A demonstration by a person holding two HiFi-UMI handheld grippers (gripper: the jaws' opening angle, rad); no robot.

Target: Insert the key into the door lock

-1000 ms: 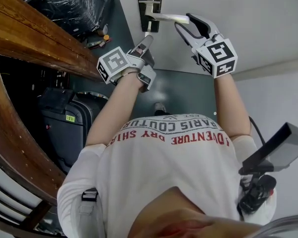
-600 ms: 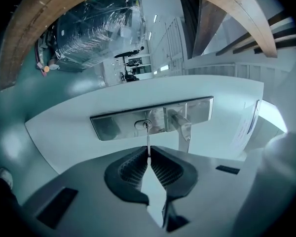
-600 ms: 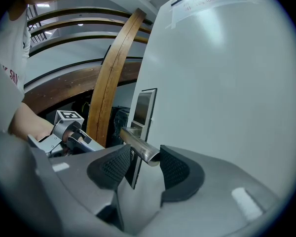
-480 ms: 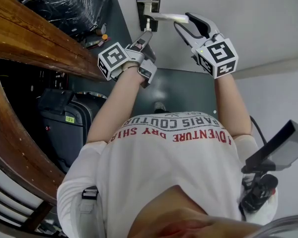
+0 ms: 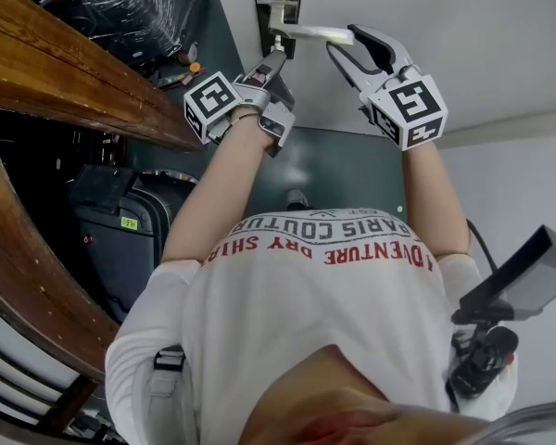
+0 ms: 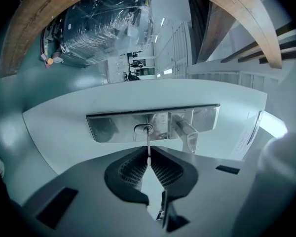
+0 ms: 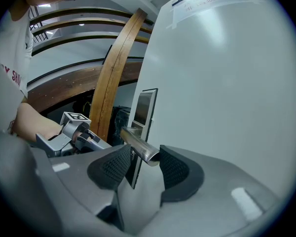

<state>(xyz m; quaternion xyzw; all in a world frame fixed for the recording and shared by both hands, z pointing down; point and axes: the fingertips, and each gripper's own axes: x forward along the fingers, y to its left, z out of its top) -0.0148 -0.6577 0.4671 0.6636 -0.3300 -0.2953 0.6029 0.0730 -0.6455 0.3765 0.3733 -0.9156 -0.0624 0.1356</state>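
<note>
**Key** (image 6: pixel 148 141): slim and silver-coloured, seen edge-on as a thin straight blade. It was pinched between the closed jaws of the left gripper (image 6: pixel 148 155) and pointed squarely at the door (image 6: pixel 54 132). Its tip touched the keyhole of the **door lock** (image 6: pixel 145 129), a round cylinder set in a polished rectangular metal plate (image 6: pixel 111 128). Depth of entry could not be told.
</note>
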